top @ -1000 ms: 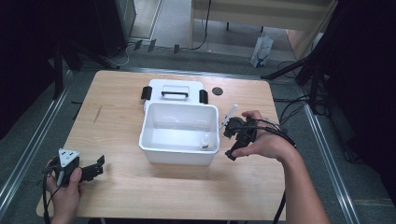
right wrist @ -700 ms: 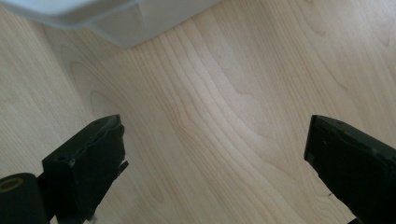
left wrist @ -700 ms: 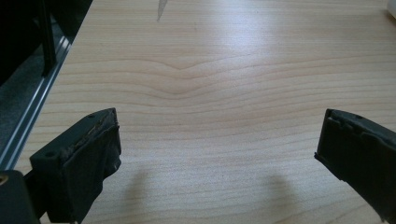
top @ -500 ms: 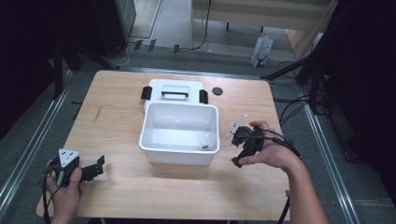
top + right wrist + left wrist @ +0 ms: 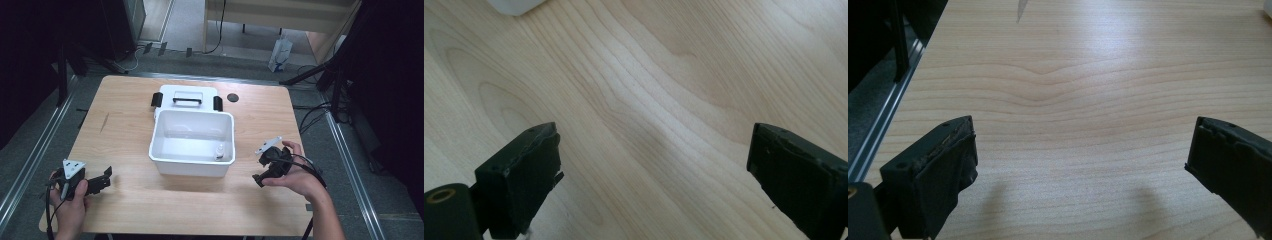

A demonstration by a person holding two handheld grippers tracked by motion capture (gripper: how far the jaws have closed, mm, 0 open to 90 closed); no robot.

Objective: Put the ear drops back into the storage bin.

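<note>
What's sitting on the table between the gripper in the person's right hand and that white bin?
Nothing. In the high view, bare wooden table separates the right gripper from the white bin. The small bottle stands inside the bin.

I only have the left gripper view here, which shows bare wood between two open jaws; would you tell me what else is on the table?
Observer: A white plastic bin stands mid-table, open at the top.
Operator: Thank you, is anything inside it?
Observer: A small bottle stands near its front right corner.
Operator: And where is the lid?
Observer: The white lid, with a dark handle, lies behind the bin.
Operator: What about the right gripper?
Observer: The right gripper is open over bare wood, right of the bin.
</note>
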